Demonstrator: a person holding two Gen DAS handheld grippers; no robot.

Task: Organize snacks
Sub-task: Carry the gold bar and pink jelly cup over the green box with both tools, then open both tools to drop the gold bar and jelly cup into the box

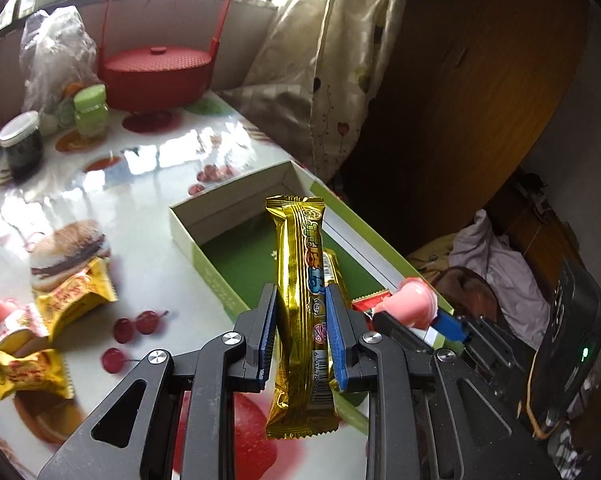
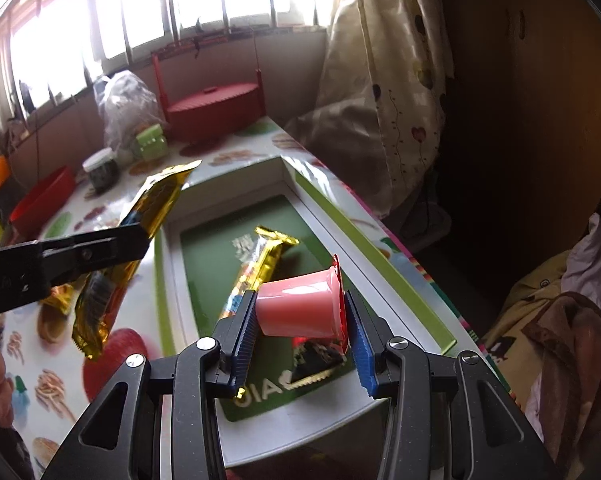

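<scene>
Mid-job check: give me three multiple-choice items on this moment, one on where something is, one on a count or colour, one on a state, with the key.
1. Where does the second gold bar lie?
A. Inside the green box
B. On the red basket
C. Under the dark jar

2. What colour is the jelly cup in the right tongs?
A. Green
B. Pink
C. Blue

3. What state are the left tongs in?
A. Open and empty
B. Shut on a dark jar
C. Shut on the gold snack bar

Key:
1 A, the right wrist view shows it on the box's green floor.
2 B, the cup body is pink with a red rim.
3 C, both blue pads press the gold wrapper's sides in the left wrist view.
</scene>
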